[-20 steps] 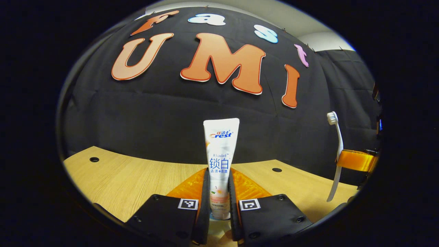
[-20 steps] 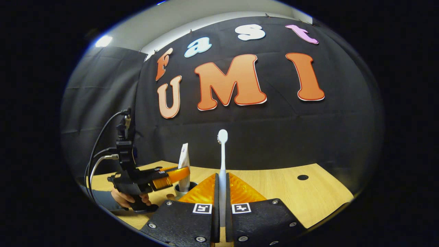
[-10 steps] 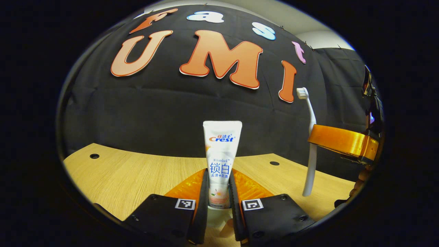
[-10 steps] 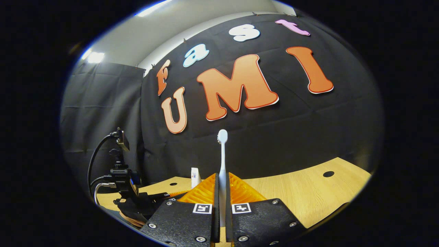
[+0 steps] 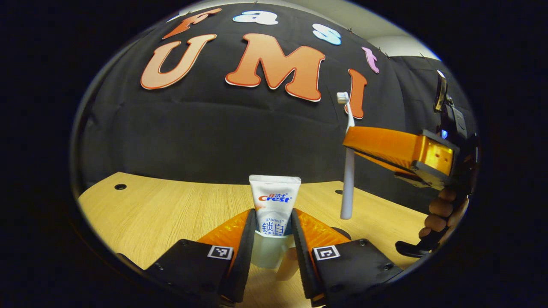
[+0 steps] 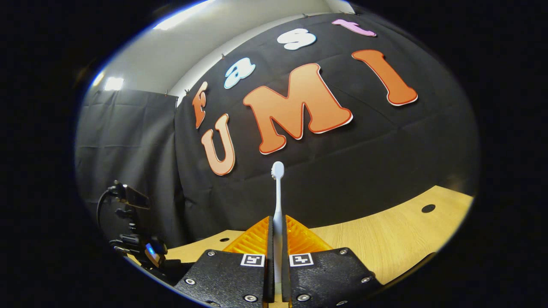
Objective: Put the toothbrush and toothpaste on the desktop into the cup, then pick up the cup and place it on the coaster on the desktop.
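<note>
Spanning the lower part of both views, the table (image 5: pixel 162 209) is pale wood-grain laminate, flat and matte, with small dark round holes. The cup (image 5: pixel 265 256) sits low between the left claw's fingers, a pale cylinder; rim hidden, probably rigid and light, best gripped across the wall. The tube (image 5: pixel 274 207) stands upright in it, crimped flat end up, glossy soft plastic; it would dent under a squeeze and slip if pinched hard. The left claw (image 5: pixel 272 231) has parted: gaps show on both sides of the tube, fingers flanking, not pressing. The right claw (image 6: pixel 277 239) is clamped on the toothbrush (image 6: pixel 278 192), low on the handle, head up. Seen from the left gripper view, the brush hangs vertical over the table, right of the tube, not yet in the cup. Thin, stiff, smooth plastic, very light; likely to pivot in the grip.
</note>
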`<state>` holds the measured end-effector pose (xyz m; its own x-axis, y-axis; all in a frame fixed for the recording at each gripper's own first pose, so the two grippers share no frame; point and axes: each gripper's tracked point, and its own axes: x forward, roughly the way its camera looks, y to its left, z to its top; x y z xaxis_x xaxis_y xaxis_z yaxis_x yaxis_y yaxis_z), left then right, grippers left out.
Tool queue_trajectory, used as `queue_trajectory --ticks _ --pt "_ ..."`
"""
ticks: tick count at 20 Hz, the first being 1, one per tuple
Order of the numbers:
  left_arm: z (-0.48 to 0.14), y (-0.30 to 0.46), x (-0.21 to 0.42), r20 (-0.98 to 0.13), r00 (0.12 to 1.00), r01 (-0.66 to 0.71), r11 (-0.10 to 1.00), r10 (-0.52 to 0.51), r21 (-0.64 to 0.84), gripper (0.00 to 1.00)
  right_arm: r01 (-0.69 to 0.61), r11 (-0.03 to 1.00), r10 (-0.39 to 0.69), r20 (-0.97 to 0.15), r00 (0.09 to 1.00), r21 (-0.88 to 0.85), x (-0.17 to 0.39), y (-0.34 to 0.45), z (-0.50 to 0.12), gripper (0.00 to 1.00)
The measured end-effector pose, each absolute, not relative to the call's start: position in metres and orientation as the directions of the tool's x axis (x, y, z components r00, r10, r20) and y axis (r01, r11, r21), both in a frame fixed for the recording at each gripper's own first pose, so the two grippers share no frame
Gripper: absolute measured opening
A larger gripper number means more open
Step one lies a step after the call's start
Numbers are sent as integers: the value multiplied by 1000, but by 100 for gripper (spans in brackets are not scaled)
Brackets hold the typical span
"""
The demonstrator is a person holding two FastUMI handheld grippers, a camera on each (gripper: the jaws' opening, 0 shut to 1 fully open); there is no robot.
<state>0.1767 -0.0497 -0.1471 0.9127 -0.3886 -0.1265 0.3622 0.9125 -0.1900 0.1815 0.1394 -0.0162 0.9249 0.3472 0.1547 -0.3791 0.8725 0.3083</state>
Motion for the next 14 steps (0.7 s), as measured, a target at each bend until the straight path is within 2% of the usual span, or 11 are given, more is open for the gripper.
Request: queue_trajectory --ticks 4,6,7,9,14 --pt "-141 -45 154 -107 912 371 906 -397 -202 57 -384 867 341 185 922 318 194 144 -11 7" --pt "-143 -45 149 -106 903 386 895 -416 -223 69 -390 858 342 195 919 333 198 149 -12 7" --pt "-143 -42 149 -111 900 388 890 -422 -238 81 -395 855 344 203 917 336 199 151 -12 7" --pt "-143 -33 145 -121 903 375 893 -413 -250 96 -399 851 340 220 914 343 203 153 -14 7" --pt "-127 -6 130 -87 923 343 905 -374 -253 96 -387 844 318 234 919 371 220 157 -26 7"
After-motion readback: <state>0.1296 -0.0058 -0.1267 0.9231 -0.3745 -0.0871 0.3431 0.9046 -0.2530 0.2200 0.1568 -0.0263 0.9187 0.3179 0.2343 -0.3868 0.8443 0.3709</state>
